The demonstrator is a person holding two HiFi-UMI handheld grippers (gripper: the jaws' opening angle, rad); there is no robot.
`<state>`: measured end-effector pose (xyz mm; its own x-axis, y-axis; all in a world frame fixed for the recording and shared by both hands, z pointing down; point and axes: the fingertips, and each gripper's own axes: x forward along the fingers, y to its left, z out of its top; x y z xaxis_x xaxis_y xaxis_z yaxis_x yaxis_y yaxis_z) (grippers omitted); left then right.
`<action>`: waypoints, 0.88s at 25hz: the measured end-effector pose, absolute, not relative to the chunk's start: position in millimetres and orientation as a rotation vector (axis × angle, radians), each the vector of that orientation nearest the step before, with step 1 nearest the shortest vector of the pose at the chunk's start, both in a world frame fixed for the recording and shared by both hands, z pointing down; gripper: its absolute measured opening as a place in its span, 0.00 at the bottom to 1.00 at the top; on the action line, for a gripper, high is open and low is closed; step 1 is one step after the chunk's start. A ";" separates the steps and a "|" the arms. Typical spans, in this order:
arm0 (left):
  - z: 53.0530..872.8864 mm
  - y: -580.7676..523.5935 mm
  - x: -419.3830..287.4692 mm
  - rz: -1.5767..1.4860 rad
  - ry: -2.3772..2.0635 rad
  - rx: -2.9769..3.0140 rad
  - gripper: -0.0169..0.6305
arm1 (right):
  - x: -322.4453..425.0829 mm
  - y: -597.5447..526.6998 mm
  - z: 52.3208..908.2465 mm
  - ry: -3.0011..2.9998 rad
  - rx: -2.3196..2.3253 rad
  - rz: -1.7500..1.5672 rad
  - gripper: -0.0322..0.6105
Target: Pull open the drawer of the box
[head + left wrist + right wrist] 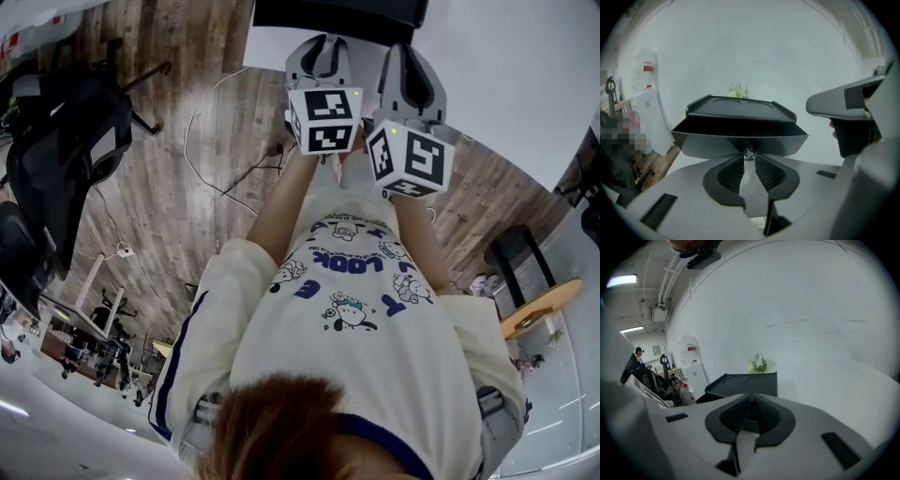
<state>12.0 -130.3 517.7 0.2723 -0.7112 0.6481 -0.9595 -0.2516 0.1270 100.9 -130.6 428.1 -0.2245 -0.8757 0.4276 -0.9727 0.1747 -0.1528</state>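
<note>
At the far left of the left gripper view, a white unit (pixel 647 117) stands on the wooden floor (pixel 651 161), well apart from the work. At the centre, the black box (pixel 740 107) sits on the white table (pixel 525 75), and its drawer (pixel 712 140) already stands well out of the body, its dark hollow showing under the lid. The left gripper (pixel 749 159) has its jaws closed almost fully on the small shiny knob (pixel 749 153) at the middle of the drawer front.

That knob looks like the only place to take hold. It is tiny, round and probably slick, so a pull off the straight line could let it slip out of the pads. The box looks like thin, light plastic, so it may slide along the table with the drawer unless something steadies it.

Further right, the right gripper (pixel 751 401) hangs just beside the left one with its jaws together and nothing between them, and the box shows behind them. A small bunch of flowers (pixel 757 363) stands beyond the box, out of the pull path. Nothing blocks the drawer front.
</note>
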 end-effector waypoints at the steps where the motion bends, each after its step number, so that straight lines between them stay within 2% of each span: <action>1: 518.2 -128.4 10.7 0.647 -1.500 2.042 0.15 | 99.2 -129.8 428.4 -2.210 1.780 0.581 0.12; 22: 520.1 -94.2 3.7 0.651 -1.487 2.024 0.15 | 86.2 -114.6 425.3 -2.234 1.749 0.571 0.12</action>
